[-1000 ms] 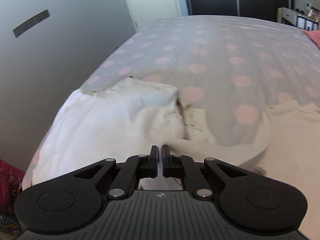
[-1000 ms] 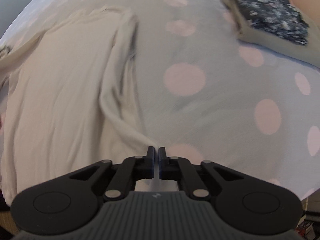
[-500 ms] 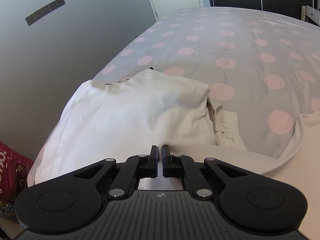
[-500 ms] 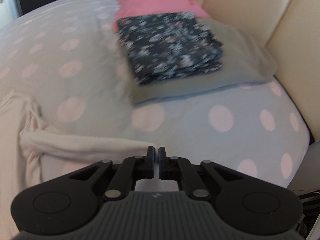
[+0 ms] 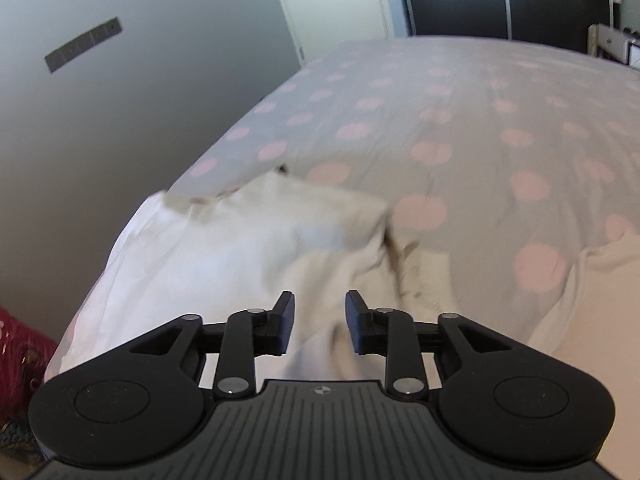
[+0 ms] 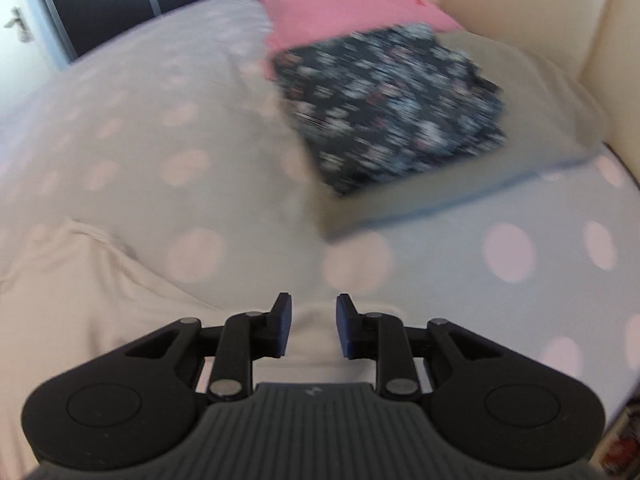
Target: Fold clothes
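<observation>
cream garment (image 6: 92,300): we see it spread low on the polka-dot duvet (image 6: 160,128), near the bed edge; right wrist view shows a fold just below the pads, left wrist view shows more cream cloth (image 5: 332,292) under that tool.
left gripper (image 5: 320,322): jaws spread, nothing pinched, cloth beneath the gap.
right gripper (image 6: 312,325): jaws parted, empty, hovering over the garment's edge.
white pillowcase (image 5: 208,256): bunched beside the garment at the bed's corner, touching it as far as we can tell.
folded floral item (image 6: 392,108): sits on a grey pillow (image 6: 532,120), well apart from the garment.
risk 1: we think the loose fold could slump or slide open with no grip on it.
risk 2: a regrasp near the pillowcase could catch both fabrics.
risk 3: both views are blurred, so we can't judge edge alignment; a crooked fold is likely.
</observation>
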The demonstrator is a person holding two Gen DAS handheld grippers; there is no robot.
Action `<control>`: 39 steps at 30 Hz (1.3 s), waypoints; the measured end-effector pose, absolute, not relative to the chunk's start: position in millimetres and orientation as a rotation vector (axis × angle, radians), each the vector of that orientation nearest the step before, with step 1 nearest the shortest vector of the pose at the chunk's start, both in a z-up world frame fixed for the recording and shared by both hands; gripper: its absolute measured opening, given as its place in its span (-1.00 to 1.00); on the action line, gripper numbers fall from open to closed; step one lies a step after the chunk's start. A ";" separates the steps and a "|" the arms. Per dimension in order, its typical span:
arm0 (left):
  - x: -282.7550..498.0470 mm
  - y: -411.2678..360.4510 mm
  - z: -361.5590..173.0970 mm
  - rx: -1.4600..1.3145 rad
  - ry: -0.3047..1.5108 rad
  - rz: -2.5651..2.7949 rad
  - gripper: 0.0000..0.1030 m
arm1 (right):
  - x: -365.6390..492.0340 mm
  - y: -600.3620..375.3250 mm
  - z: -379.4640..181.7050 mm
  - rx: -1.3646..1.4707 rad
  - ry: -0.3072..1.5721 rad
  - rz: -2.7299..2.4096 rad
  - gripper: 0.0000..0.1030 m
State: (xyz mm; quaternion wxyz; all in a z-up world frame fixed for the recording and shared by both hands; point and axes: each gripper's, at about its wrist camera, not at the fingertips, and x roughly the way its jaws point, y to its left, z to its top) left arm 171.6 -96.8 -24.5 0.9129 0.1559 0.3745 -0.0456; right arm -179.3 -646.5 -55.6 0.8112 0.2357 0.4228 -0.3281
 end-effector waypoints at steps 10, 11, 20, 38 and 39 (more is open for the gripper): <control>144.0 -189.6 -63.8 0.405 0.807 -0.537 0.05 | -66.5 -606.5 -102.0 0.376 0.923 -0.409 -0.48; 140.8 -199.5 -73.5 0.444 0.809 -0.559 0.05 | -58.6 -604.8 -107.1 0.366 0.923 -0.398 -0.48; 165.5 -214.2 -120.4 0.461 0.885 -0.533 -0.51 | -10.3 -604.0 -144.0 0.390 0.907 -0.308 -0.31; 254.1 -203.6 -140.3 0.235 1.032 -0.338 -0.99 | 38.3 -657.0 -155.5 0.418 0.902 -0.483 -0.94; 254.0 -203.4 -143.1 0.237 1.032 -0.335 -0.98 | 39.4 -657.3 -160.6 0.418 0.919 -0.487 -0.93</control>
